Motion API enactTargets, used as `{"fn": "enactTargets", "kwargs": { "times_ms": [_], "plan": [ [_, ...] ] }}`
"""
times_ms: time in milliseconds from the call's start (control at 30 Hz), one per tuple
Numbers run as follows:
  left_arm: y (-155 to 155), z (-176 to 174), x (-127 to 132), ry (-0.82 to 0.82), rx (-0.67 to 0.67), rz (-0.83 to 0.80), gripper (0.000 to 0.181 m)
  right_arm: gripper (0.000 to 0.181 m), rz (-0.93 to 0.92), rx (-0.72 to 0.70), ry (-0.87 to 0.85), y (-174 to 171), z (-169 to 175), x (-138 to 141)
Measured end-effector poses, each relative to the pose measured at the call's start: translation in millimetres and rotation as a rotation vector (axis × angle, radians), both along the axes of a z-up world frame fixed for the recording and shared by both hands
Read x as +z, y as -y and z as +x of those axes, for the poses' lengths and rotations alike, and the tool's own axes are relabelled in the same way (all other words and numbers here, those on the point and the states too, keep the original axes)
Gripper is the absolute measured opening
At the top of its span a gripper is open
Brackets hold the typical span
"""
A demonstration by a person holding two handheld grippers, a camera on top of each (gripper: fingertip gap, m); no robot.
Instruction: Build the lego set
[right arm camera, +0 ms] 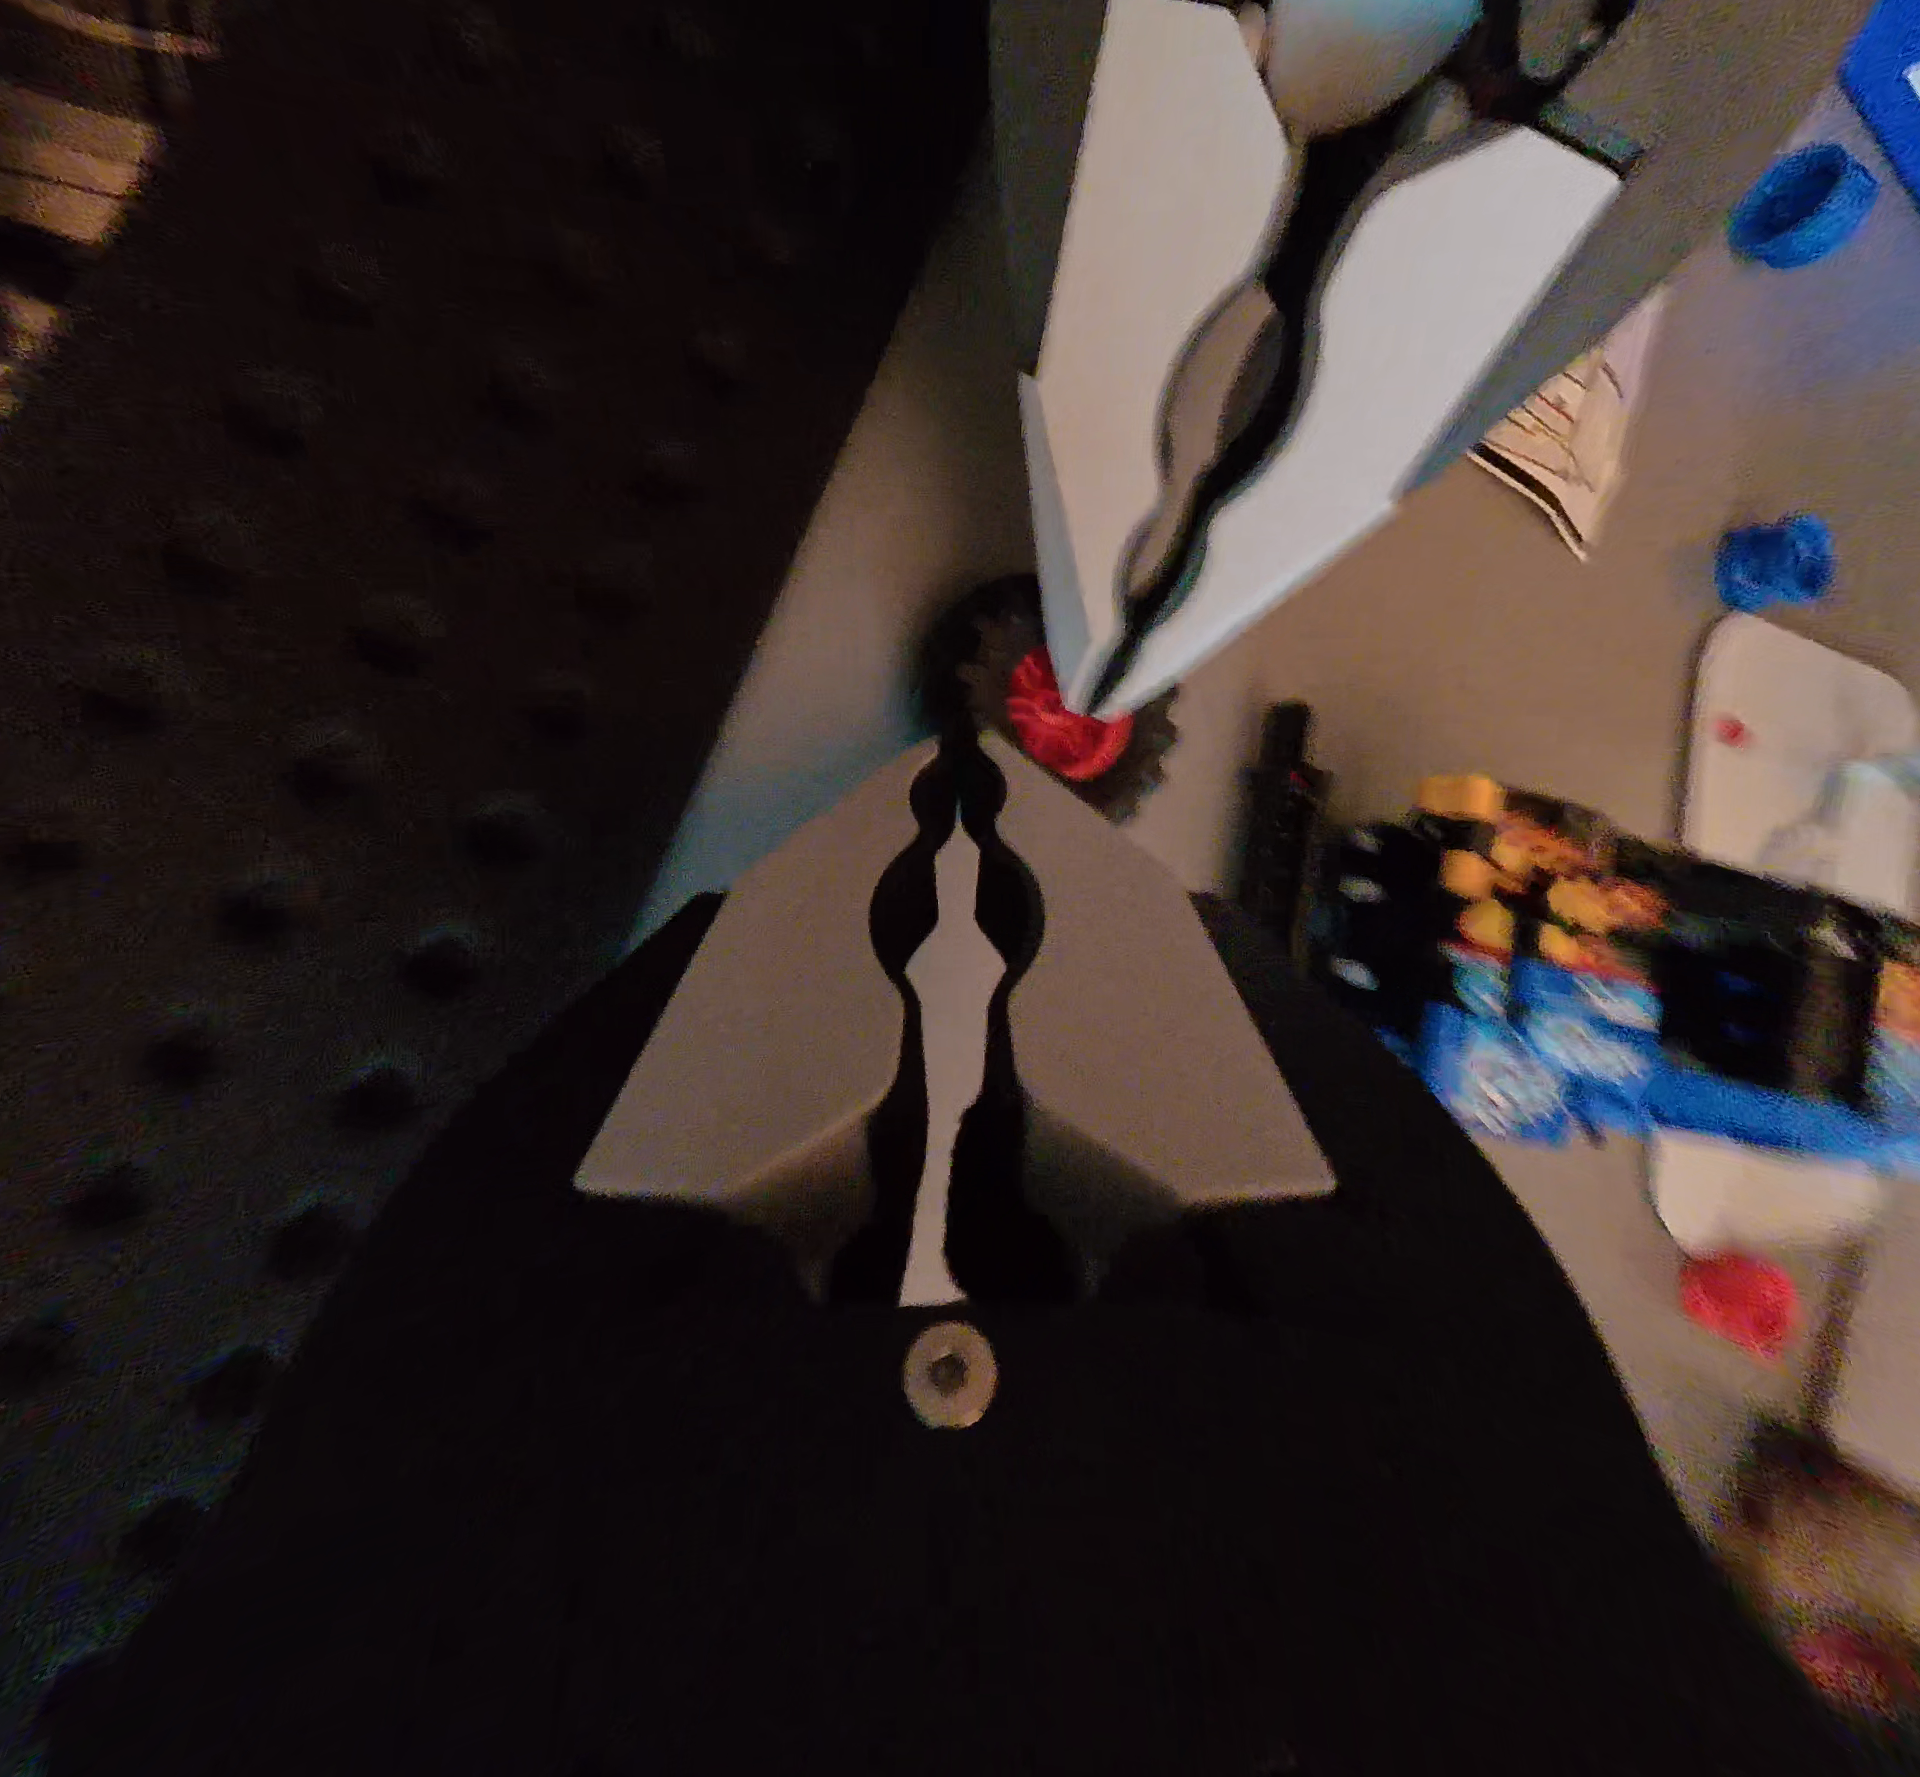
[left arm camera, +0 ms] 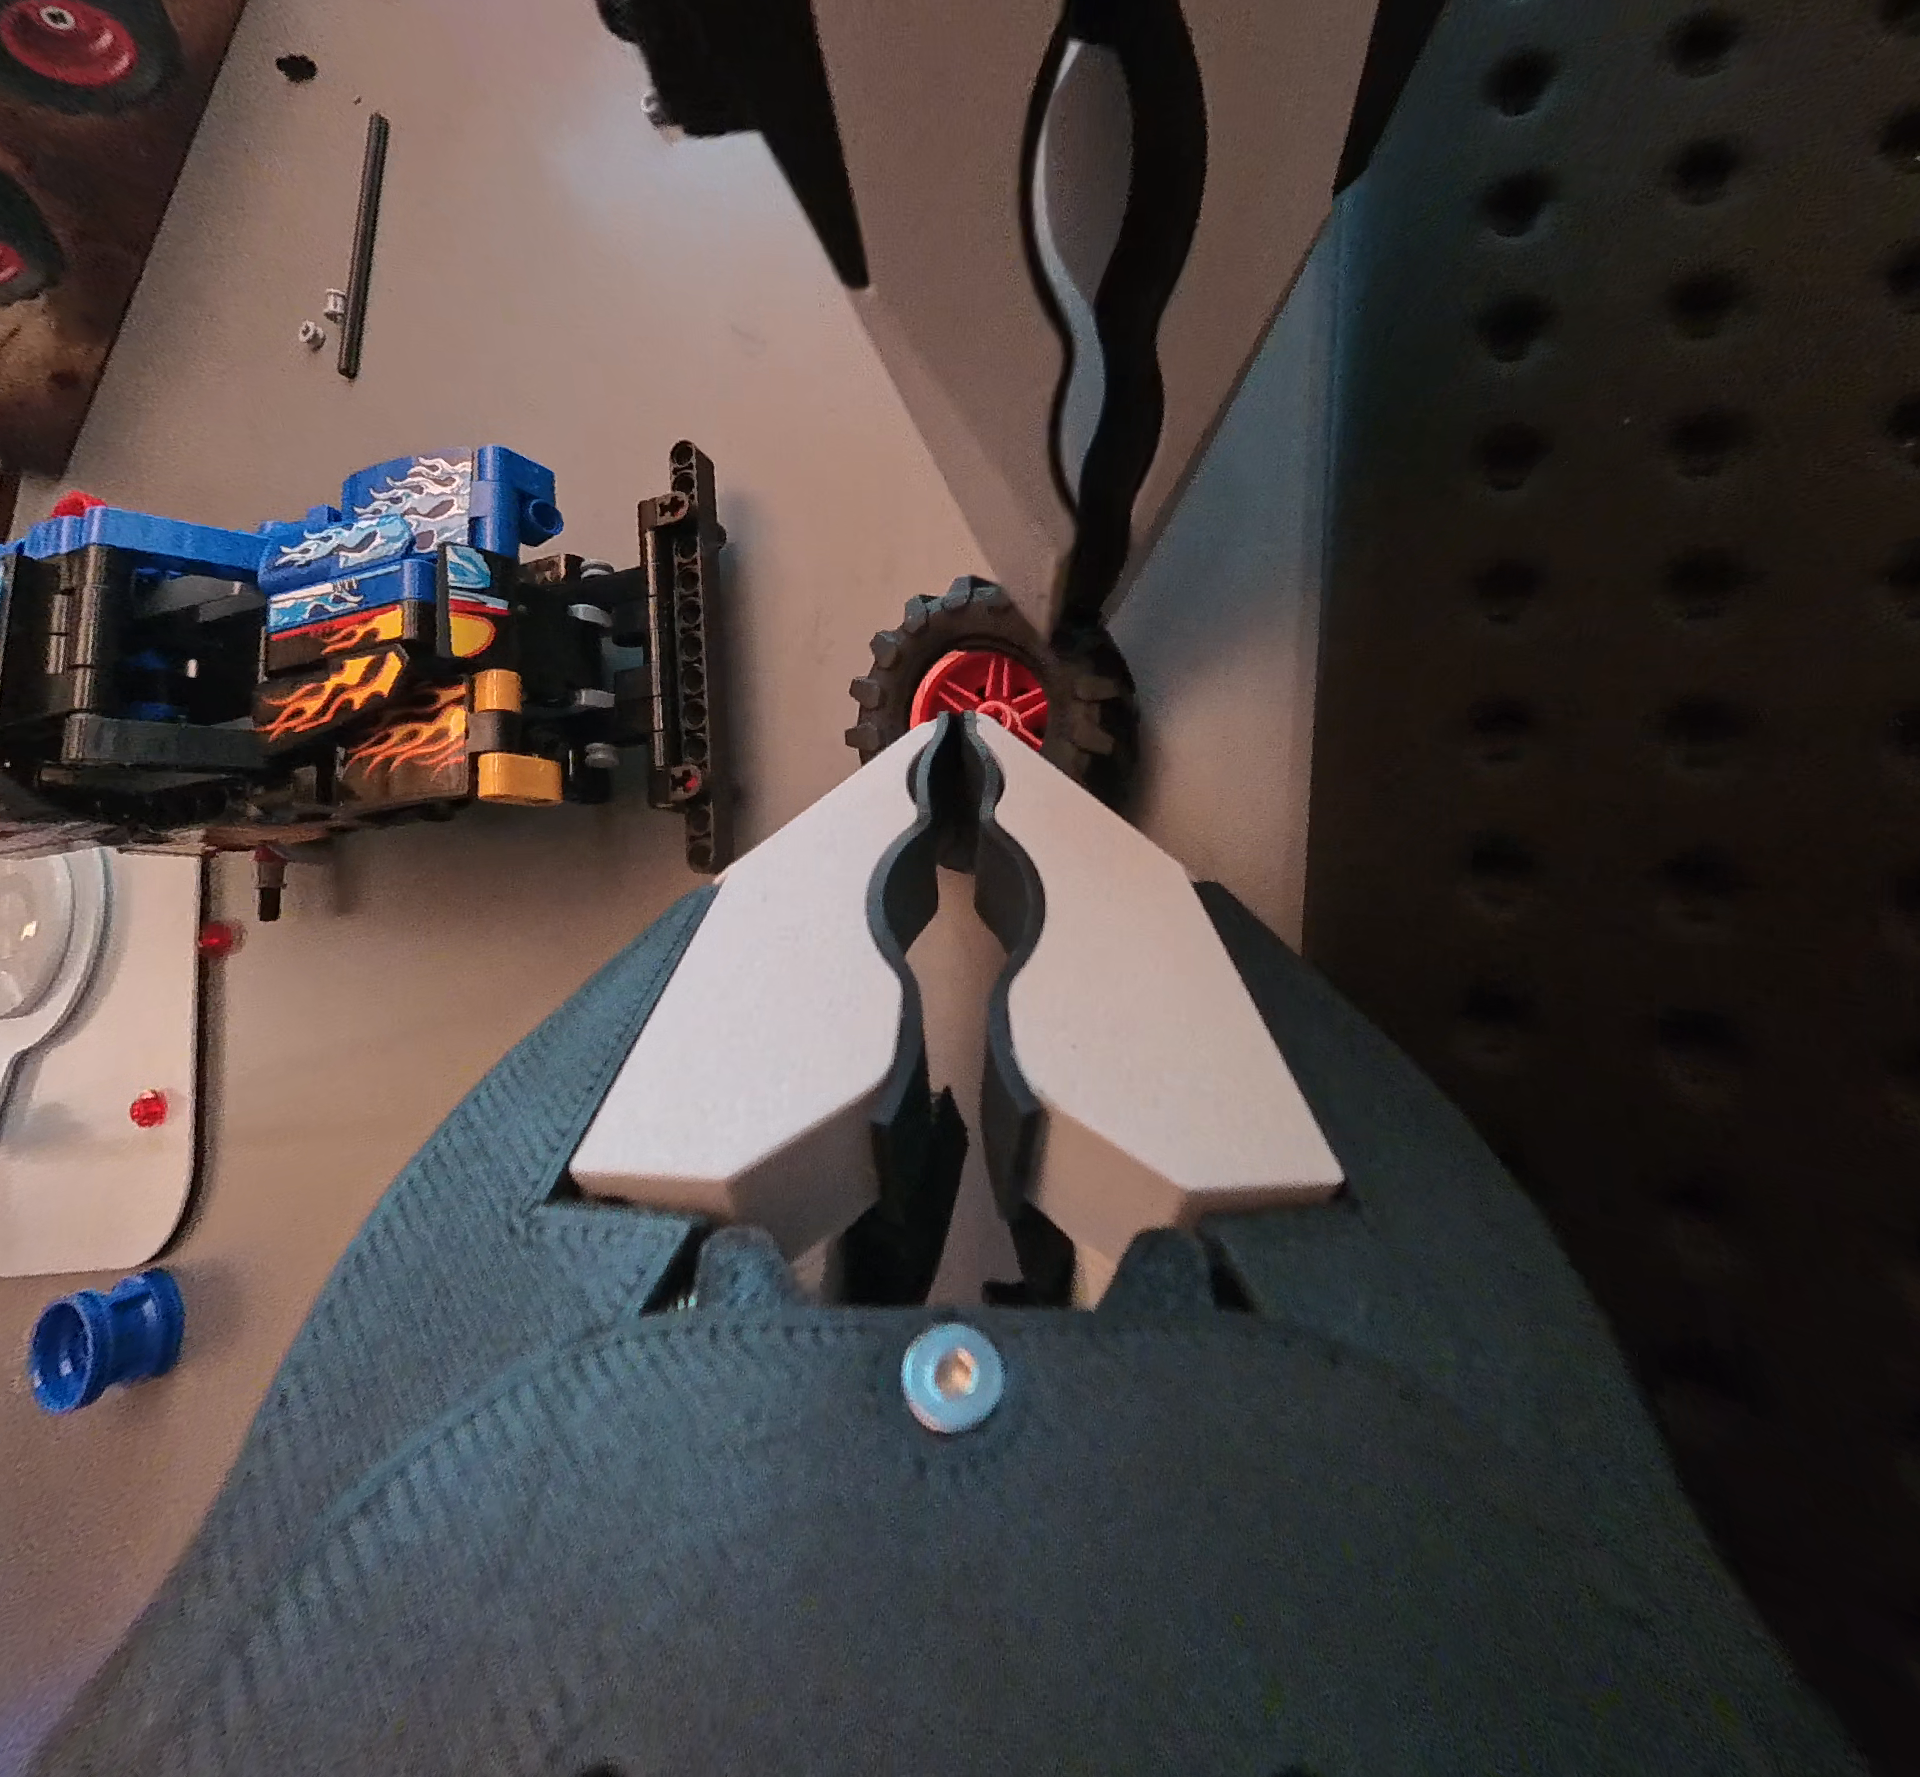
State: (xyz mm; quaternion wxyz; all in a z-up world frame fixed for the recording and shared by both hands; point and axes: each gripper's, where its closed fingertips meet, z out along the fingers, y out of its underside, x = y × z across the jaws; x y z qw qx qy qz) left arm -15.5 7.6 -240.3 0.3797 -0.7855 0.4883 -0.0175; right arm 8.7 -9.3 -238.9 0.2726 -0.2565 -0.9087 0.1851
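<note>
Pinching the spoked red hub of a knobbly black rubber tyre wheel (left arm camera: 982, 678), left gripper (left arm camera: 961, 725) fingers nearly together, right gripper (right arm camera: 961, 751) fingers pressed together, flame-stickered blue-and-black brick truck (left arm camera: 343, 647) at nine o'clock on smooth grey desk (left arm camera: 582, 293).

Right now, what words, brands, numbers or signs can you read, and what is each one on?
Box, left wrist view, top left: bold printed lettering at its corner, cut off by the frame edge; I don't repeat writing.
Truck model: flame stickers only, no words legible.
Leaflet, right wrist view: line drawings, too blurred to read.
Nothing else bears text.
</note>
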Motion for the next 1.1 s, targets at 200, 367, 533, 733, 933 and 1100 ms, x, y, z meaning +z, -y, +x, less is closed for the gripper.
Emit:
{"fn": "enactTargets", "kwargs": {
  "times_ms": [200,367,533,733,933,1100],
  "plan": [
    [-0.1,-0.1,0.3,0.003,-0.008,-0.005,0.0,0.0,-0.042,0.025,0.059,4.5,11.1,-10.6],
    [0.2,0.1,0.6,0.019,-0.022,-0.016,0.0,0.019,-0.034,-0.001,-0.018,-1.5,-3.2,5.0],
    [-0.4,0.8,0.2,0.011,-0.033,-0.013,0.0,0.015,0.012,0.037,0.033,-1.6,-3.9,-7.1],
    [-0.3,1.0,0.2,0.036,-0.026,-0.014,0.001,0.012,-0.025,0.056,0.031,-1.6,-2.5,-6.0],
    [-1.5,1.1,-0.4,0.114,-0.01,-0.008,0.0,0.011,-0.074,0.013,-0.069,-1.0,-0.1,-5.5],
    [-2.5,2.0,-0.8,0.125,-0.001,-0.035,0.0,0.009,-0.06,0.038,-0.05,0.1,2.0,-5.6]
  ]
}}
